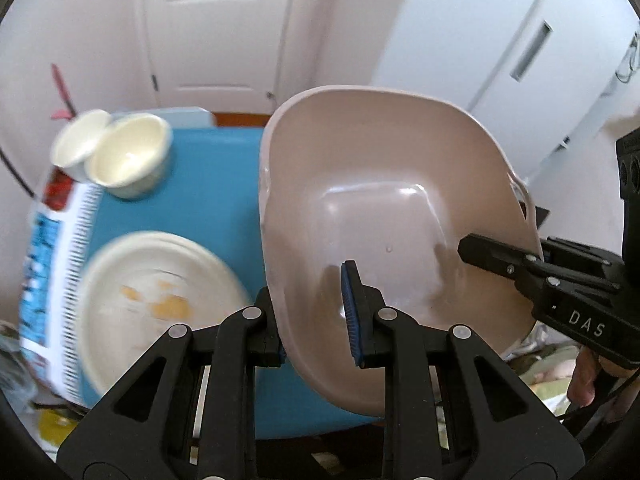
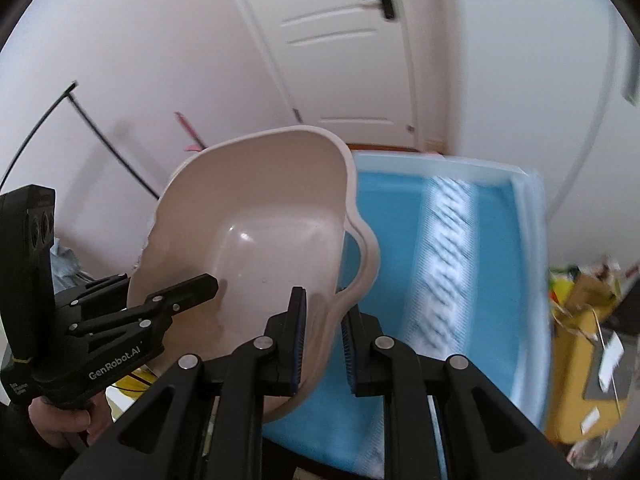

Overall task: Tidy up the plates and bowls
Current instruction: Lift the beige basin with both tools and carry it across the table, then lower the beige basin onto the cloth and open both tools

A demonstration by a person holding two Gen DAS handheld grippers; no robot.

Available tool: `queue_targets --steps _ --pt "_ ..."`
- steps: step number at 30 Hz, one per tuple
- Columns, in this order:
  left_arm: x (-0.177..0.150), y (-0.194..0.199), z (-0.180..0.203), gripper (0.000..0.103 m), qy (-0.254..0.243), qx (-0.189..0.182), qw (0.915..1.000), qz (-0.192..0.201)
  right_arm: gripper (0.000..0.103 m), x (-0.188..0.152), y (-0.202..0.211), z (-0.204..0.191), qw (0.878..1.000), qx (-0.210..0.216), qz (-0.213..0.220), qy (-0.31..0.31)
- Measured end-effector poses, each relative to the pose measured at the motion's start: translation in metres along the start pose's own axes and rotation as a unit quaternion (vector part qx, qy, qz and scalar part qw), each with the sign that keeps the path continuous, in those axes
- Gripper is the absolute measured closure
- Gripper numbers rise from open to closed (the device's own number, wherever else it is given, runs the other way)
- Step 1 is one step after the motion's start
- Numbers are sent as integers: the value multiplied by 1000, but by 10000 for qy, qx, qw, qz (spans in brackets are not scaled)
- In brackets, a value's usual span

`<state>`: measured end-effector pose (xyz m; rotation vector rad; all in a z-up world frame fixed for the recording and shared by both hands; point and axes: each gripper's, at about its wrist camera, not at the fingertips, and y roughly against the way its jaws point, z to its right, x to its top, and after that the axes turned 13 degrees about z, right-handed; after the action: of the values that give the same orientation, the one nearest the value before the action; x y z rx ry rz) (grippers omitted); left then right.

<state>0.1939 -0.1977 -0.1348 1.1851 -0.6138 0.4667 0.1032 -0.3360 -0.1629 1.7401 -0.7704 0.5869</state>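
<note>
We hold the beige basin (image 1: 384, 184) lifted and tilted above the table (image 1: 216, 184), which is covered by a blue cloth. Our left gripper (image 1: 316, 312) pinches its left wall and our right gripper (image 2: 324, 340) pinches the opposite rim. On the table sit a stained white plate (image 1: 160, 304) and two small cream bowls (image 1: 128, 156), blurred.

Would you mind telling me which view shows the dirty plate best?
The left wrist view: the plate lies on the blue mat, blurred, with orange stains. The right wrist view does not show it at all; the basin fills that side.
</note>
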Motion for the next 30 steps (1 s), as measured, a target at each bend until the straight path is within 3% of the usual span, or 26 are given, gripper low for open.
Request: queue_targets --steps 6,12,22,24,26,27,29,30 --pt "-33 -48 46 84 -171 -256 9988 -387 87 -40 -3 58 9987 -358 -205 -291" --pt "-57 -86 63 84 -367 -260 9974 -571 87 -70 -26 98 9972 -418 -276 -559" --pt "-70 -118 54 83 -444 -104 9959 -779 87 -86 -38 110 9960 -312 -293 -779" --pt "-73 -125 55 74 -503 -10 9946 -902 87 -88 -39 115 9950 -245 -305 -921" --pt "-75 -125 57 36 -539 -2 9949 -851 85 -89 -40 120 9936 -178 -311 -1068" --pt "-75 -124 58 27 -546 11 9953 -798 81 -89 -39 121 9932 -177 -293 -1116" --pt "-73 -117 60 21 -572 4 9964 -626 58 -89 -35 125 9922 -137 -199 -1225" --pt "-72 -114 61 21 -602 8 9965 -576 56 -88 -34 127 9915 -112 -157 -1283"
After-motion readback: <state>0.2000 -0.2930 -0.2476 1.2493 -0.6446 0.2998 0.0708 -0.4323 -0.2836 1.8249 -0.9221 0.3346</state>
